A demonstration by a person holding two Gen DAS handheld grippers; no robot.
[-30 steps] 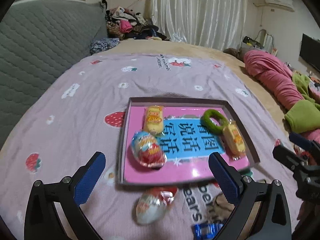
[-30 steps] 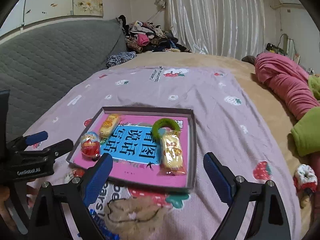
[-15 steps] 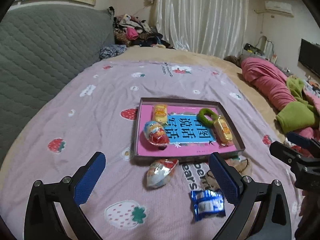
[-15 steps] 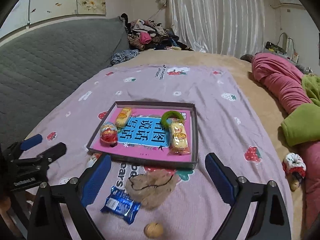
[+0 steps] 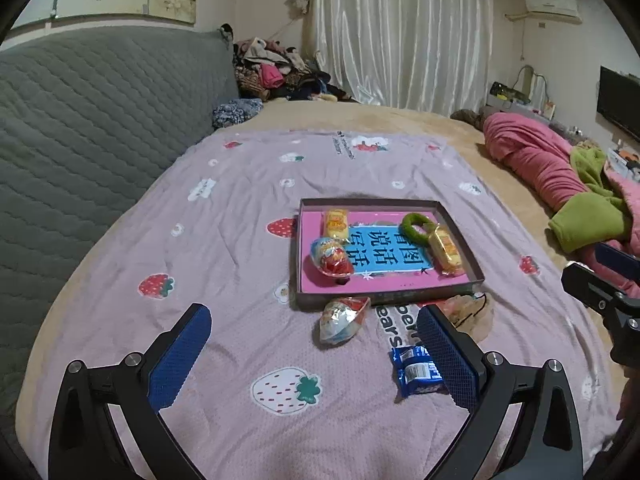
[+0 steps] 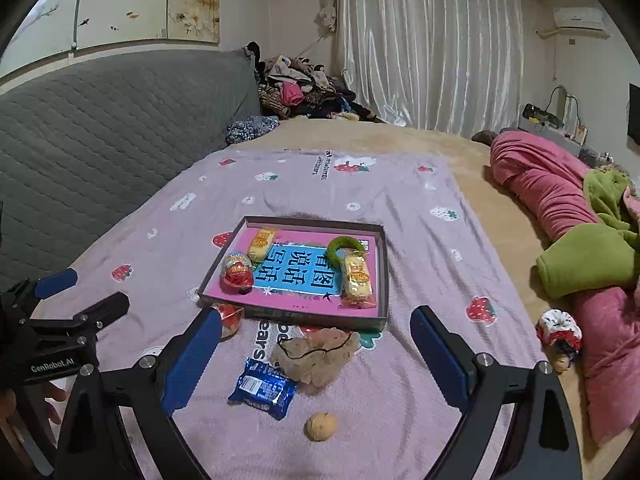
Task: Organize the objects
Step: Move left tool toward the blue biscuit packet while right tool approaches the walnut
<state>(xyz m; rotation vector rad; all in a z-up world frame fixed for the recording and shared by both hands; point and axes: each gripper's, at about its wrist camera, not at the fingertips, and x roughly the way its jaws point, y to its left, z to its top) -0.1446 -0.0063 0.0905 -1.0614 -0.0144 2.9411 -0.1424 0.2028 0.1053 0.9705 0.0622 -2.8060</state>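
Note:
A shallow box lid tray [image 5: 464, 287] [image 6: 382, 280] with a pink and blue bottom lies on the lilac strawberry blanket. It holds a foil egg [image 5: 331, 257] [image 6: 237, 267], two yellow snack packs [image 5: 336, 224] [image 5: 446, 249] and a green ring [image 5: 416, 225] [image 6: 345, 246]. In front of the tray lie a second foil egg [image 5: 343, 319] [image 6: 229, 316], a blue wrapper [image 5: 416, 370] [image 6: 263, 387], a beige hair net [image 5: 468, 314] [image 6: 320, 354] and a walnut [image 6: 320, 426]. My left gripper [image 5: 316, 364] and right gripper [image 6: 316, 356] are both open, held back from these items with nothing between the fingers.
A grey quilted headboard [image 5: 80, 120] runs along the left. Pink and green bedding [image 5: 560, 184] is piled at the right, with a red-and-white scrunchie [image 6: 558, 330] beside it. Clothes [image 5: 272, 72] are heaped at the far end before white curtains.
Both grippers have pulled back from the tray, so it looks smaller and farther. The blue wrapper, hair net and walnut have come into view in front of it.

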